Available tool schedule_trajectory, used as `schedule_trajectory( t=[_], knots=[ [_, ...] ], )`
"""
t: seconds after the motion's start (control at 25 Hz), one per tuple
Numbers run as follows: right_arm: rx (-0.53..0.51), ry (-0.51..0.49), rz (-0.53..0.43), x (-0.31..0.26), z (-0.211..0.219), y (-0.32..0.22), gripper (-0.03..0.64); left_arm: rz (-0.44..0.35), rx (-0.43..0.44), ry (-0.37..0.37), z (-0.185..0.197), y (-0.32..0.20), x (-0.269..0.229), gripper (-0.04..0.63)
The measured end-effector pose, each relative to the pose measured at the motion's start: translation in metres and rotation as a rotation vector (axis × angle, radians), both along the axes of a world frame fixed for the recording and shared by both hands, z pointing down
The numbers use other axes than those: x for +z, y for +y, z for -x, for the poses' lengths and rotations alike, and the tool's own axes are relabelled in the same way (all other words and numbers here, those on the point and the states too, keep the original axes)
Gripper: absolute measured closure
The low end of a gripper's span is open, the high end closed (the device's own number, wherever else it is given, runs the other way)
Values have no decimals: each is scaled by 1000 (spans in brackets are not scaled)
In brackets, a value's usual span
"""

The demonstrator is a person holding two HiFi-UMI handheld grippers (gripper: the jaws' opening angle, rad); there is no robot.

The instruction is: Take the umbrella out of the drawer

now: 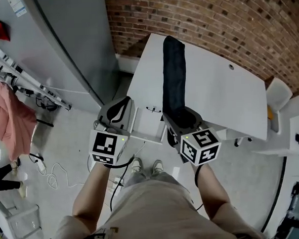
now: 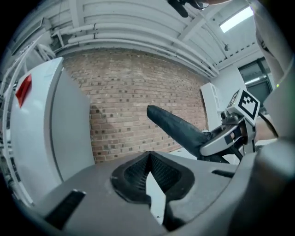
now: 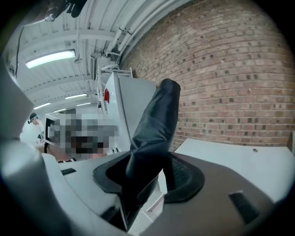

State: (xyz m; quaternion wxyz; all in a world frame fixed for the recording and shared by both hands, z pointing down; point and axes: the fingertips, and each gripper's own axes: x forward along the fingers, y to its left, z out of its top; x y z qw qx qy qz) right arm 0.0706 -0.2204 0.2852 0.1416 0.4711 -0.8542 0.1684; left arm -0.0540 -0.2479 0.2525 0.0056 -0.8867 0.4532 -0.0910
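A black folded umbrella sticks forward over the white table, with my right gripper shut on its near end. In the right gripper view the umbrella rises from between the pads of the right gripper. My left gripper hangs to the left of it, near the table's corner, and its jaws meet with nothing between them. The left gripper view shows the umbrella slanting up in the right gripper. A white drawer stands open under the table's near edge, between the two grippers.
A tall grey cabinet stands left of the table, before a brick wall. A pink cloth hangs on a rack at far left. Cables lie on the floor. A white chair is at the right.
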Motion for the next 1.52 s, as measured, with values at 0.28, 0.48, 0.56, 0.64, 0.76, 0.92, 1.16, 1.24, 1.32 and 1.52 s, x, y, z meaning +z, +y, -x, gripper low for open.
schedule_trajectory(
  t=[0.28, 0.48, 0.56, 0.64, 0.76, 0.92, 1.16, 1.24, 1.32, 1.52],
  knots=[
    [62, -21, -183, -88, -31, 12, 413, -122, 47, 73, -21, 16, -73, 588],
    [75, -56, -284, -131, -44, 34, 413, -164, 105, 95, -33, 37, -105, 588],
    [86, -47, -316, -143, -47, 42, 413, -174, 114, 100, -34, 43, -114, 588],
    [92, -46, -343, -152, -48, 49, 411, -182, 118, 99, -36, 51, -119, 588],
    [99, -67, -372, -160, -54, 59, 411, -187, 137, 106, -46, 59, -124, 588],
    [101, -91, -401, -160, -59, 68, 411, -190, 133, 102, -49, 66, -124, 588],
    [94, -68, -369, -143, -65, 79, 411, -165, 113, 95, -57, 78, -120, 588],
    [96, -72, -352, -137, -67, 83, 411, -159, 110, 77, -58, 83, -117, 588],
    [102, -75, -338, -131, -70, 86, 411, -154, 116, 62, -59, 86, -114, 588],
    [101, -82, -331, -126, -73, 90, 411, -146, 119, 52, -61, 87, -105, 588]
  ],
)
